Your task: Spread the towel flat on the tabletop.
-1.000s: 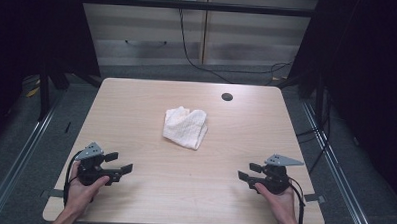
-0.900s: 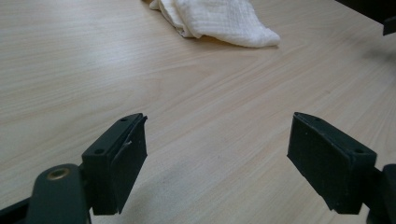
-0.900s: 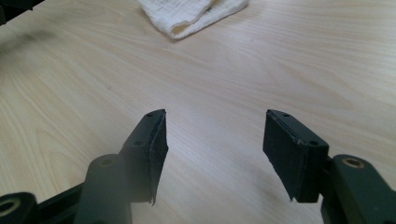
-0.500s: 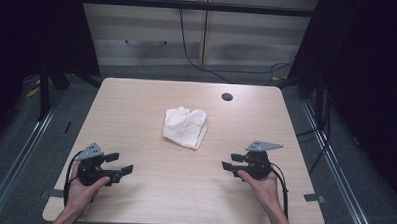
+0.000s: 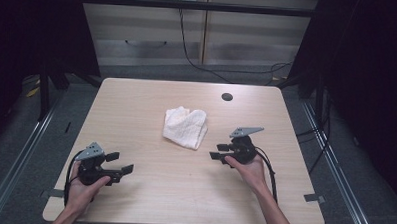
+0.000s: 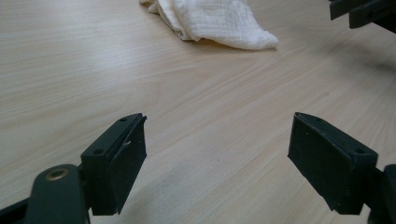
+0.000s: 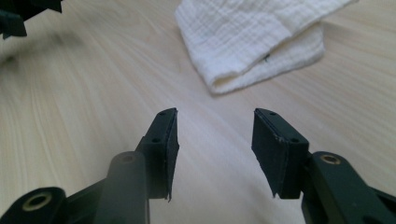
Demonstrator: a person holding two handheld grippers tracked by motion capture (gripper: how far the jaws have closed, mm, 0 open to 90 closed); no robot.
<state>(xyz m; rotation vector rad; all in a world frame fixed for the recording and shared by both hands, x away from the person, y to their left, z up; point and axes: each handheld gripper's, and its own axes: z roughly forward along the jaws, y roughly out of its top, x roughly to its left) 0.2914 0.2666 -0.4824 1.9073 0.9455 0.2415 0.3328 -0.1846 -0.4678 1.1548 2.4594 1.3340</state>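
One white cloth lies crumpled mid-desk. Right tongs, just beside it, have been closing a bit but grip nothing. Left tongs sit wide apart, far off.

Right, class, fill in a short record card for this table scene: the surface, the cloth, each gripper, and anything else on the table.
surface: light wooden table
cloth: white towel, crumpled, near the middle
right gripper: empty, fingers apart and just been closing, pointing at the towel, close to it
left gripper: empty, wide open, near front left corner
other: small dark round spot
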